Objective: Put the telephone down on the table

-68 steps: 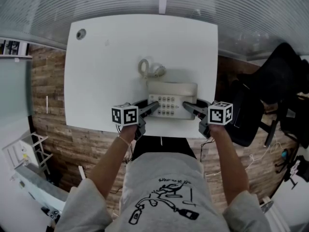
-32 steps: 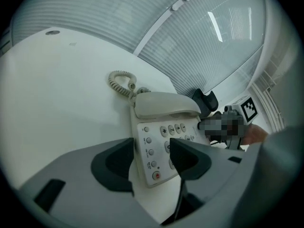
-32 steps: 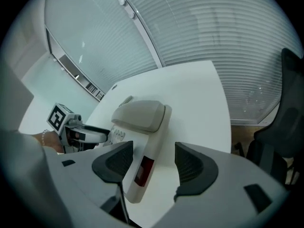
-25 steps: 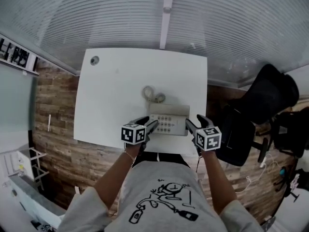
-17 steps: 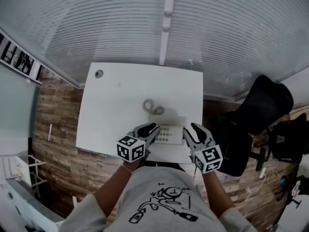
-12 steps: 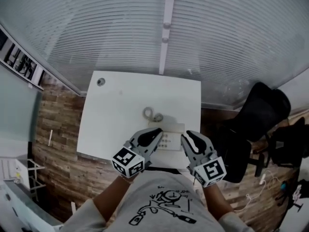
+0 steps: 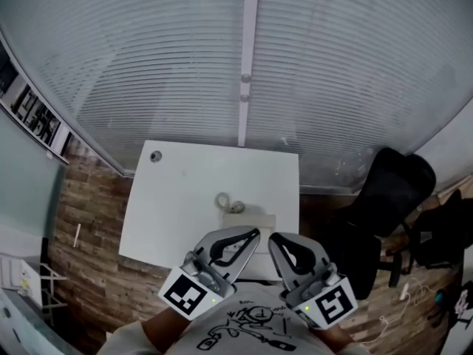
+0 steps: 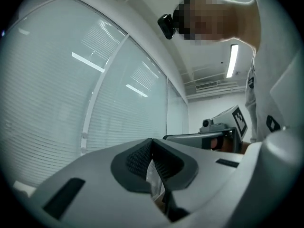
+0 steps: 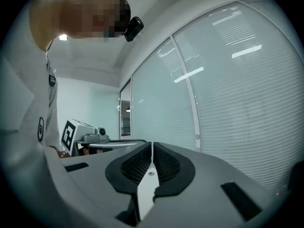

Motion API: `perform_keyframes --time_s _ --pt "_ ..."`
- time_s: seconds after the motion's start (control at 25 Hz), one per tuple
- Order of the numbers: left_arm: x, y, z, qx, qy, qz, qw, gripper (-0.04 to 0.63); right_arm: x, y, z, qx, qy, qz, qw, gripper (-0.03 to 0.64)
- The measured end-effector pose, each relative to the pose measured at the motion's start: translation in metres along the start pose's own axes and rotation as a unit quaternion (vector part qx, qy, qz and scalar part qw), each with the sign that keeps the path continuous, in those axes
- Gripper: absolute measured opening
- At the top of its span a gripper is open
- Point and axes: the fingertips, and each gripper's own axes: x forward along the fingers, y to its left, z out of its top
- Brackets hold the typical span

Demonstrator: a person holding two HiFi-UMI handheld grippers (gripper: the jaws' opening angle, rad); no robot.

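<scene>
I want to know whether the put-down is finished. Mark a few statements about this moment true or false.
1. The telephone lies on the white table. True.
2. The left gripper is shut on the telephone. False: its jaws have just closed together with nothing between them, clear of the telephone.
3. The right gripper is wide open. False: its jaws have just closed and are empty.
4. In the head view, a black chair stands off the table's right edge. True.
</scene>
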Motion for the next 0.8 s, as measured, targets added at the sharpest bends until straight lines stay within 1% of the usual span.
perform_keyframes --time_s 0.08,0.16,0.28,0.48,0.8 --pt "0.000 -0.005 0.007 -0.002 -0.001 -0.003 1.0000 0.003 -0.001 0.005 0.009 -0.013 -0.003 0.003 1.000 0.039" --pt "0.002 -0.008 0.010 0.006 0.001 -0.006 1.0000 0.003 -0.002 0.006 0.014 -0.022 -0.002 0.000 1.000 0.038" --pt "0.004 -0.011 0.009 0.015 0.013 -0.007 0.9998 0.003 -0.003 0.004 0.016 -0.020 0.001 -0.004 1.000 0.038" --pt "0.005 -0.013 0.009 0.011 0.015 -0.006 0.9998 0.003 -0.007 0.000 0.016 -0.015 0.000 -0.011 1.000 0.038" --pt "0.004 -0.007 0.008 -0.006 0.017 0.000 0.9998 0.003 -0.005 0.002 0.016 -0.014 0.003 -0.009 1.000 0.038"
